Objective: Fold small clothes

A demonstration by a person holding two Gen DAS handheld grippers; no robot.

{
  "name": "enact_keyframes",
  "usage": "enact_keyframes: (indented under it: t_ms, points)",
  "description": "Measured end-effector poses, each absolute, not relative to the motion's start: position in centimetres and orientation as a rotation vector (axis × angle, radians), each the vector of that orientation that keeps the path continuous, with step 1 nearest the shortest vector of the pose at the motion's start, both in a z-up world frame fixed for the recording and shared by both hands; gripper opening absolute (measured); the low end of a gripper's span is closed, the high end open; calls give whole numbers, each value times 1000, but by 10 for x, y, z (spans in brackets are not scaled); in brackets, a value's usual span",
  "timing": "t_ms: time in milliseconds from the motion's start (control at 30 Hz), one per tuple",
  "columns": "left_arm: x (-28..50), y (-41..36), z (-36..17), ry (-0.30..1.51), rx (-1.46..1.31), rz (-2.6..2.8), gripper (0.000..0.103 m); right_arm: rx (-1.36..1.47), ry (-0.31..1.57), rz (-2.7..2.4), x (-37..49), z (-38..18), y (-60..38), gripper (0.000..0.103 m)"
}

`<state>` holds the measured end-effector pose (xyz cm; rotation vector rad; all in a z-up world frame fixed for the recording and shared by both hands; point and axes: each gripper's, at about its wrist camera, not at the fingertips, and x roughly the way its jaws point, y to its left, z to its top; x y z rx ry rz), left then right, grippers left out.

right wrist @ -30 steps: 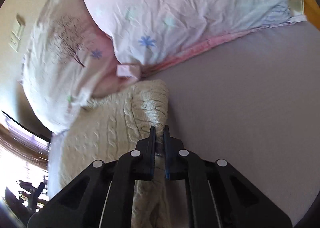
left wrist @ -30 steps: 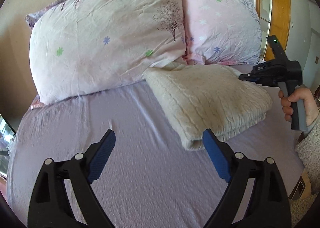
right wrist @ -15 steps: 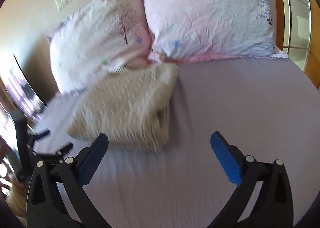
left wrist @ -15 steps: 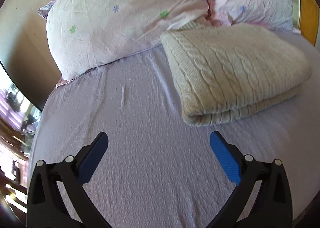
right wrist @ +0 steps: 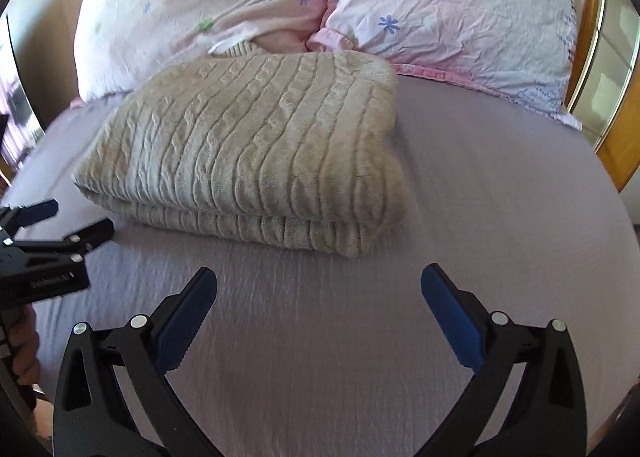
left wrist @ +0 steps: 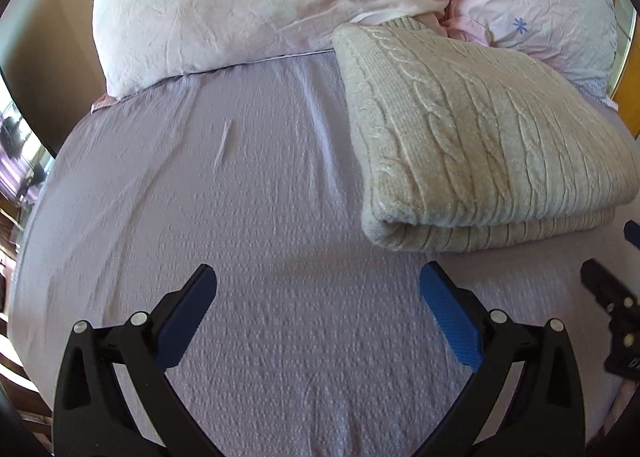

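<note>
— Looking past the left gripper (left wrist: 318, 283), what lay ahead of its fingers (left wrist: 448, 307)?

— A cream cable-knit sweater (left wrist: 472, 129), folded in layers on the lavender bed sheet (left wrist: 248, 225), ahead and to the right of the fingers. They were spread wide, holding nothing, apart from the knit.

— And the right gripper (right wrist: 318, 283)?

— Its fingers (right wrist: 450, 309) were spread wide too, and held nothing. The sweater (right wrist: 256, 149) sat ahead of them, slightly left, its folded edge facing them. Its far end touched two floral pillows (right wrist: 452, 13).

— Any containers?

— I saw none; the sweater rested directly on the bed.
</note>
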<state>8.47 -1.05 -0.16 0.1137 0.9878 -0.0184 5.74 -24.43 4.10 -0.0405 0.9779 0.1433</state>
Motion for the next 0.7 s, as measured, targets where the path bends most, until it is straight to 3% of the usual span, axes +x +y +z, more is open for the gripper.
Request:
enact_keyframes:
  t_ms: [700]
  points:
    - [81, -3, -5, 956, 43, -59, 101, -13, 1016, 122, 58, 32, -245, 102]
